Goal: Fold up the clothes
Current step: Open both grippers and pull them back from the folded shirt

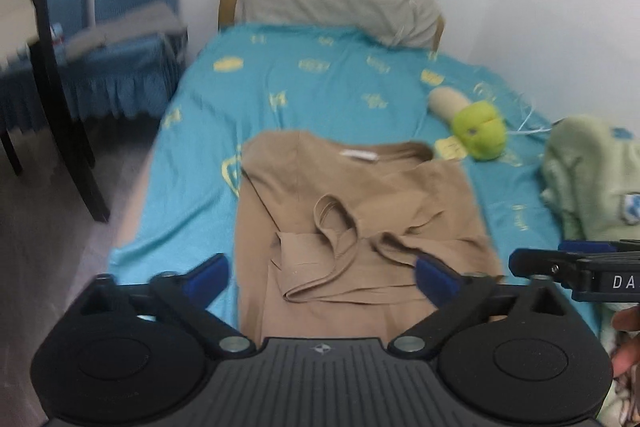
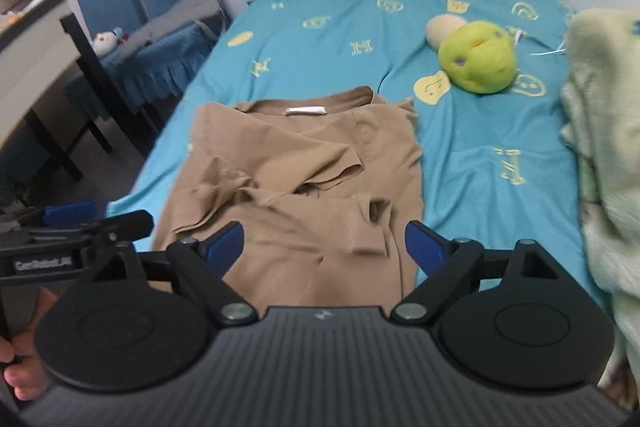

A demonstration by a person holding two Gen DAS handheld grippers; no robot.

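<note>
Both tongs, the left tongs (image 1: 322,277) and the right tongs (image 2: 324,245), stand spread wide with nothing pinched, hovering over the near end of the tan shirt (image 1: 352,211). It lies flat on the bed (image 1: 320,75), collar far, both sleeves turned in across the chest, probably so the near hem can be folded up next.
</note>
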